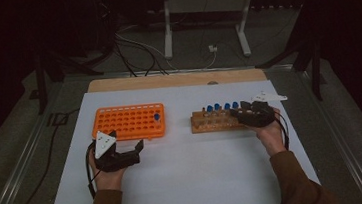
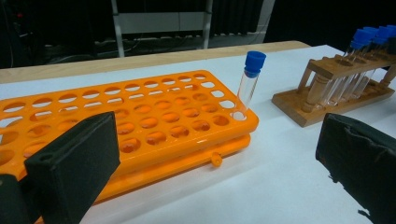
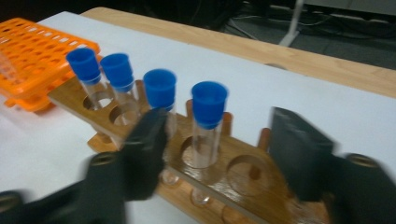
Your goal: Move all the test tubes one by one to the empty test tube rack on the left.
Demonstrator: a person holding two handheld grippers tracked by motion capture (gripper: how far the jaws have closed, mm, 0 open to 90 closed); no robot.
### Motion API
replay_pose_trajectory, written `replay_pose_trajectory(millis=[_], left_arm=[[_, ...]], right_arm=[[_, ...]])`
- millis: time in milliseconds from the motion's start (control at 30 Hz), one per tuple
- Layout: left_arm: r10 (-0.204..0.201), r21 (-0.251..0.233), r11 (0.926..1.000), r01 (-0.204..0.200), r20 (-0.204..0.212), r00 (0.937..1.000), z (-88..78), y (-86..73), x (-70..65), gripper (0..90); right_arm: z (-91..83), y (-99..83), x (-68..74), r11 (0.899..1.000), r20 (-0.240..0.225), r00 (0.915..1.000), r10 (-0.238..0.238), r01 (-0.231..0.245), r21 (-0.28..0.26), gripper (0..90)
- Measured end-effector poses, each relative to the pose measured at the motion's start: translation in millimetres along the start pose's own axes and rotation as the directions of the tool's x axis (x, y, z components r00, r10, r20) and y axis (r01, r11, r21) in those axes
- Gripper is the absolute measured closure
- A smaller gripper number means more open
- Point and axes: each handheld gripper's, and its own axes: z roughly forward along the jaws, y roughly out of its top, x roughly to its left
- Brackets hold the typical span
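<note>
Blue-capped clear glass test tubes (image 3: 208, 122), four in a row, stand upright in the brown wooden tube rack (image 3: 243, 173) on the right side of the white counter (image 1: 195, 171). Nearest the person, the left tool (image 1: 132, 151) rests low on the counter in the left hand (image 1: 107, 178), its jaws spread with nothing between them, just in front of the orange plastic many-holed rack (image 1: 125, 122). The right tool (image 1: 244, 113), held in the right hand (image 1: 271, 134), sits at the wooden rack's right end; its jaws stand either side of the rightmost tube without pressing on it. One more blue-capped tube (image 2: 248, 83) stands at the orange rack's right corner. Beyond the counter lie a dark floor with cables (image 1: 136, 48) and a grey metal stand (image 1: 203, 9).
</note>
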Motion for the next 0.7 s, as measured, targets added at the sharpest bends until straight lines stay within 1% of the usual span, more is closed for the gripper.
replay_pose_trajectory(millis=[100, 200, 300, 433, 500, 700], left_arm=[[0.000, 0.007, 1.0000, 0.000, -0.001, 1.0000, 1.3, -1.2, 0.3, 0.6], [-0.009, 0.008, 0.9999, 0.009, 0.003, 1.0000, 1.5, -1.4, 0.1, 0.6], [-0.006, 0.010, 0.9999, 0.006, 0.003, 1.0000, 1.9, -1.4, -0.3, 0.6], [-0.004, 0.013, 0.9999, 0.004, 0.002, 1.0000, 2.5, -1.8, -0.5, 0.6], [0.000, 0.018, 0.9998, 0.000, -0.002, 1.0000, 3.0, -2.3, -0.6, 0.6], [-0.004, 0.017, 0.9998, 0.003, 0.006, 1.0000, 3.9, -2.5, -2.0, 0.6]], right_arm=[[3.4, -0.9, 1.7, 1.000, -0.004, 0.9999, -0.014, 0.014, -0.010, 62.6], [5.0, -1.1, 4.5, 1.000, -0.011, 0.9996, -0.026, 0.025, -0.013, 69.8], [6.3, -1.5, 7.4, 0.999, -0.007, 0.9990, -0.044, 0.044, -0.009, 74.9], [6.0, -1.6, 8.8, 0.998, -0.012, 0.9984, -0.055, 0.055, -0.006, 76.7], [5.5, -2.0, 8.9, 0.999, -0.012, 0.9986, -0.052, 0.052, -0.007, 76.9], [3.5, -1.9, 8.6, 0.999, -0.011, 0.9992, -0.040, 0.039, -0.021, 77.0]])
